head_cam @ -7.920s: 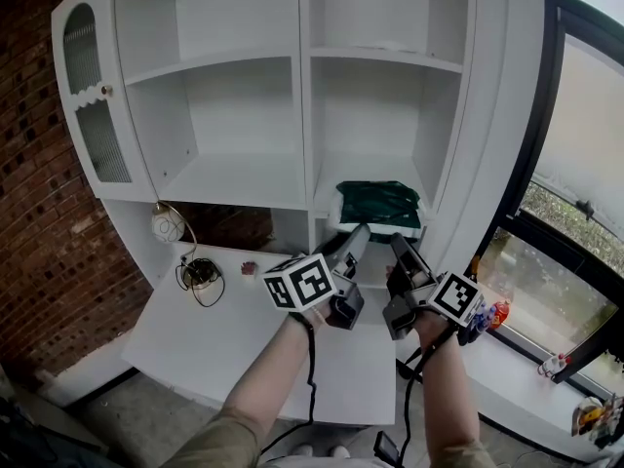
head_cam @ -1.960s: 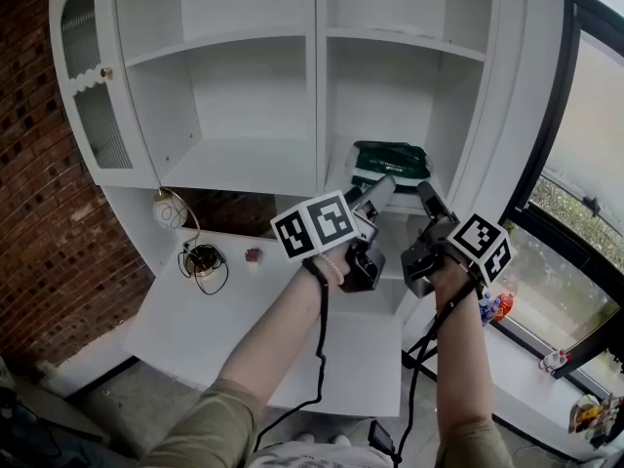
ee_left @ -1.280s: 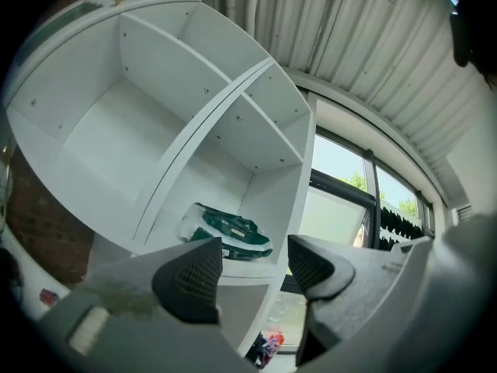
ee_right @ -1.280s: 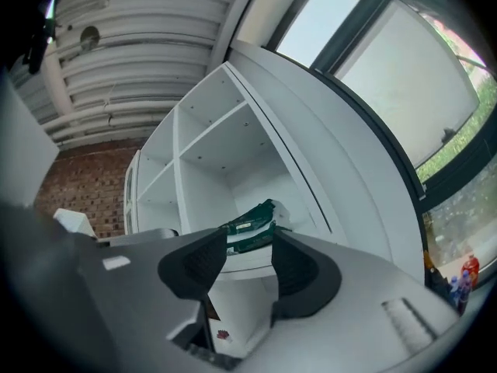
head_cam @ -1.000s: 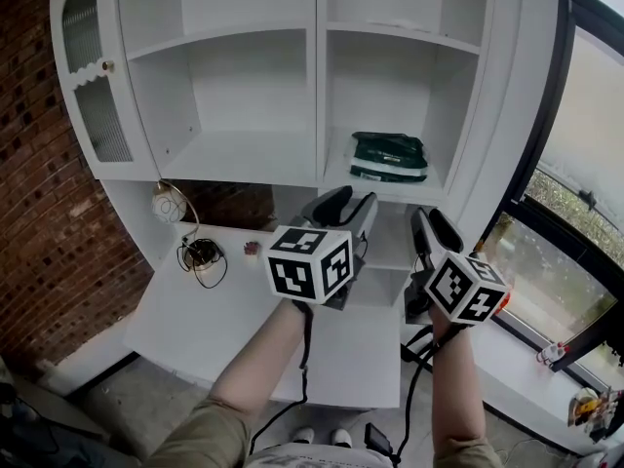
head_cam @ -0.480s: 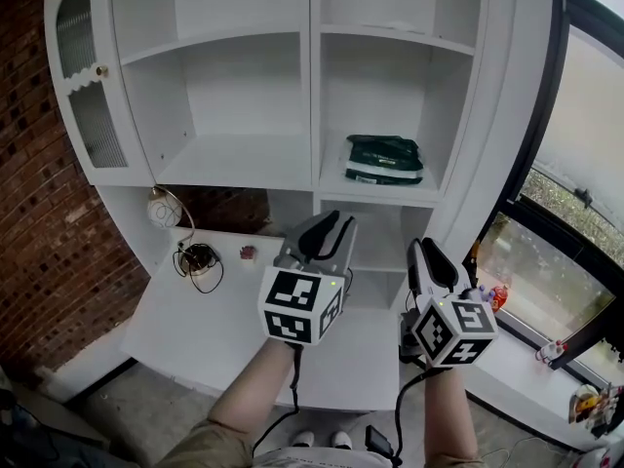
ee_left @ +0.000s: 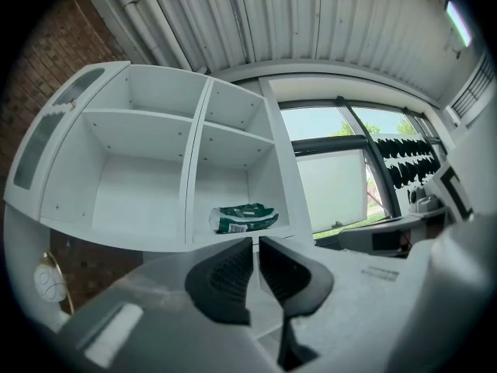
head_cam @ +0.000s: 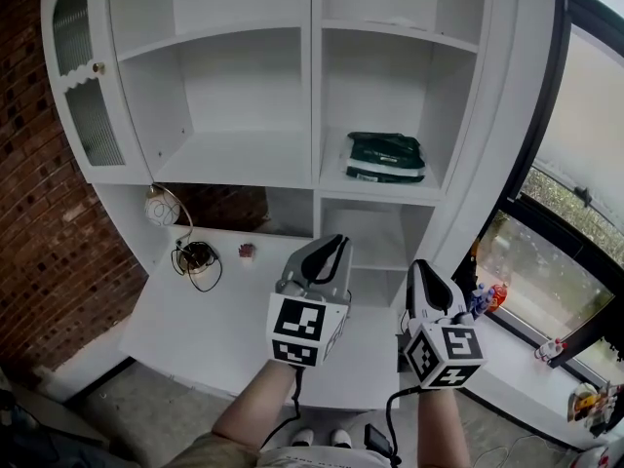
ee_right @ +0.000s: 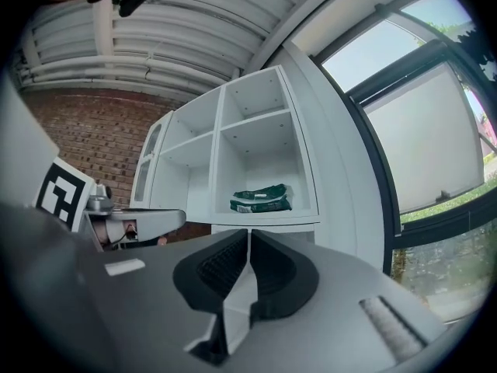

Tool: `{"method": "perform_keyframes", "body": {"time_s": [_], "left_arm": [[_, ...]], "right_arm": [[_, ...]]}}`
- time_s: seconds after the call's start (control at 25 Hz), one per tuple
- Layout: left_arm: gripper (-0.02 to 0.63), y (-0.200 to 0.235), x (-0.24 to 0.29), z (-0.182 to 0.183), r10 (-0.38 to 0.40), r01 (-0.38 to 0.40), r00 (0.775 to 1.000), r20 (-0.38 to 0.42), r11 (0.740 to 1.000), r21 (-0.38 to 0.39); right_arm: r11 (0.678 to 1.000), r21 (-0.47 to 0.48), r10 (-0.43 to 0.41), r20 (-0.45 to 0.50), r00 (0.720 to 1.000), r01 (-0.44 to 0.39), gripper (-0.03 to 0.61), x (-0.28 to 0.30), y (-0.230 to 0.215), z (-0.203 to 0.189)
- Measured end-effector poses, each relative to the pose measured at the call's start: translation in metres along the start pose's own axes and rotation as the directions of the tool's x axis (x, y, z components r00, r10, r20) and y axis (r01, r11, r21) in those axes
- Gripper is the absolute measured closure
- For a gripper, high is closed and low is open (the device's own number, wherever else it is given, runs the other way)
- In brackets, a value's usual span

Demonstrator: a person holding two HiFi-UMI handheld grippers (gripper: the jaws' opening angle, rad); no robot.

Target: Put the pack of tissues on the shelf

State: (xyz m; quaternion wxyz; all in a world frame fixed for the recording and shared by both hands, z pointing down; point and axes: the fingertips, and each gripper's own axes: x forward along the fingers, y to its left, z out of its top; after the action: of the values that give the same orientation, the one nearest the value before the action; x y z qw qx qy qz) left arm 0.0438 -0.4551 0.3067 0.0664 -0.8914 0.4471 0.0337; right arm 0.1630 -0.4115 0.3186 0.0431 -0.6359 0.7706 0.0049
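Already the pack of tissues [head_cam: 386,157] lies on the shelf [head_cam: 375,192], above and ahead of both tongs, well apart from them. It looks light, soft and crinkly, so I would pinch it across its narrow width. The left tongs [ee_left: 255,259] and the right tongs [ee_right: 248,249] have just been closing and are now nearly together, with nothing between. To their left, a cable coil [head_cam: 198,259] lies on the worktop [head_cam: 195,330]; I judge it is not in the way.

The shelf's left bay [head_cam: 234,115] is bare and open at the front, as are the upper bays [head_cam: 239,3]. A divider [head_cam: 314,96] splits it from the right bay [head_cam: 439,105], where the pack [head_cam: 386,156] fills mid-floor, with room above. The door [head_cam: 83,96] juts out far left. Cables [head_cam: 198,259] and a ball [head_cam: 161,207] crowd the desk's [head_cam: 214,334] left rear.
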Motion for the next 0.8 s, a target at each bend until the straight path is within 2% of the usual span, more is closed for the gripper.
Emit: {"method": "perform_keyframes", "body": {"time_s": [0.12, 0.4, 0.8], "left_arm": [[0.606, -0.001, -0.005, -0.007, 0.010, -0.010, 1.000, -0.009, 1.000, 0.006], [0.606, -0.003, -0.015, -0.024, 0.032, -0.032, 0.999, -0.035, 0.999, 0.002], [0.606, -0.008, -0.025, -0.032, 0.033, -0.034, 0.998, -0.050, 0.999, -0.006]], "right_arm": [[1.000, -0.018, -0.017, 0.004, 1.000, 0.017, 0.572, -0.004, 0.002, -0.003], [0.997, -0.064, -0.044, 0.007, 0.999, 0.044, 0.572, -0.010, 0.008, -0.014], [0.997, -0.046, -0.065, 0.033, 0.997, 0.066, 0.572, -0.020, 0.010, -0.017]]}}
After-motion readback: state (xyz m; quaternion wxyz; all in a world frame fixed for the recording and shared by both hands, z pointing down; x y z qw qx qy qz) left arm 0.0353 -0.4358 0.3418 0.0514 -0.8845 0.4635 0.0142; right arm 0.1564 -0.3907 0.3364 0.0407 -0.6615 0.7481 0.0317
